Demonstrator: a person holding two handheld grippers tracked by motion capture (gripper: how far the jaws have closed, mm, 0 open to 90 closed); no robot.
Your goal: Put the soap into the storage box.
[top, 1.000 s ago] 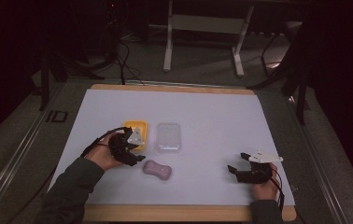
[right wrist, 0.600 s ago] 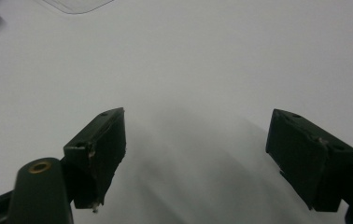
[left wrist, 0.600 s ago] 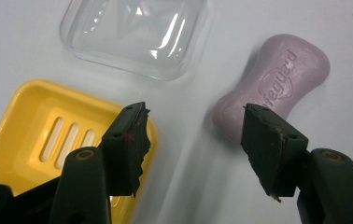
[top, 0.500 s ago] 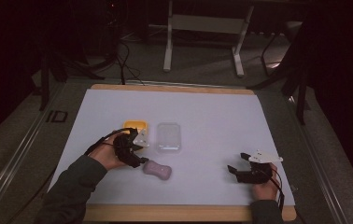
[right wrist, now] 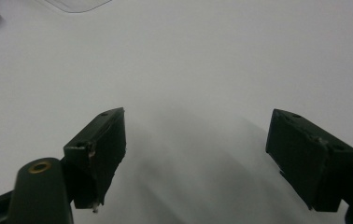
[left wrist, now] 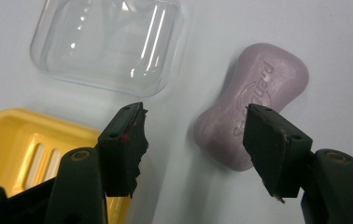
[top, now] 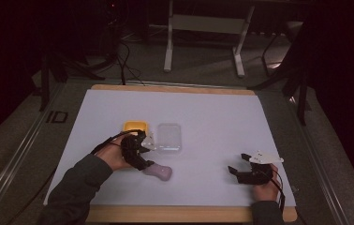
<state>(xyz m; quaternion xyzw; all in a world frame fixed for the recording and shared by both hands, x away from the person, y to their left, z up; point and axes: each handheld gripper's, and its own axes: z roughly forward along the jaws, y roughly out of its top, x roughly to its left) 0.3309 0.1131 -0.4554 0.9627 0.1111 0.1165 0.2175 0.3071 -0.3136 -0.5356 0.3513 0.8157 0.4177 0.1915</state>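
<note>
Item: one bar of lilac soap [left wrist: 251, 105], waisted in the middle, brand lettering pressed into its top face. It lies flat on the white worktop [top: 222, 117], near the person's edge, just beside a yellow soap dish [left wrist: 23, 149] and a clear plastic lid [left wrist: 107, 42], touching neither. The left tool [left wrist: 198, 133] hovers over it; its jaws have just been opening and now stand apart with nothing pinched between them, one pad over the bar's near end, the other over bare worktop. The right tool [right wrist: 200, 144] rests well apart at the right, jaws wide and empty. Handling, as judged: light, rigid, dry and smooth, so likely to slip under a skewed pinch; corners could chip if dropped. Best hold: across the narrow waist, pads square on the two long sides.
</note>
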